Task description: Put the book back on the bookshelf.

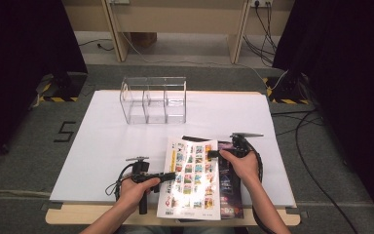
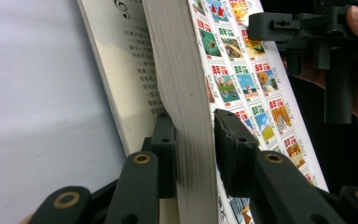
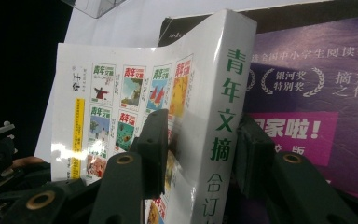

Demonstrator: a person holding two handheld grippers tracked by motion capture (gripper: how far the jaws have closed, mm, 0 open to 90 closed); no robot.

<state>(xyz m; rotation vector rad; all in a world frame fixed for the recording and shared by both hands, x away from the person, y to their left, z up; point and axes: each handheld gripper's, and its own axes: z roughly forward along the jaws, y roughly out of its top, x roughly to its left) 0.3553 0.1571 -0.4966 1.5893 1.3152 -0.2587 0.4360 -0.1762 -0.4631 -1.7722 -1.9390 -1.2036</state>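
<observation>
Thick white book (image 1: 191, 179), cover printed with grid of small colour pictures, raised off desk (image 1: 102, 146) near front edge, over purple magazine (image 1: 230, 187). My left gripper (image 1: 171, 176) pinches page-edge side, fingers (image 2: 233, 140) pressed on block. My right gripper (image 1: 211, 155) straddles spine, fingers (image 3: 154, 140) not clearly pressing. Clear acrylic organiser (image 1: 154, 100) well behind.

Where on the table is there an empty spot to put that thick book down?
The white sheet is bare on its whole left side, between the clear plastic organizer and the left gripper. Another bare patch lies right of the organizer, above the right gripper. The near middle is crowded: the thick book overlaps a dark book there.
</observation>
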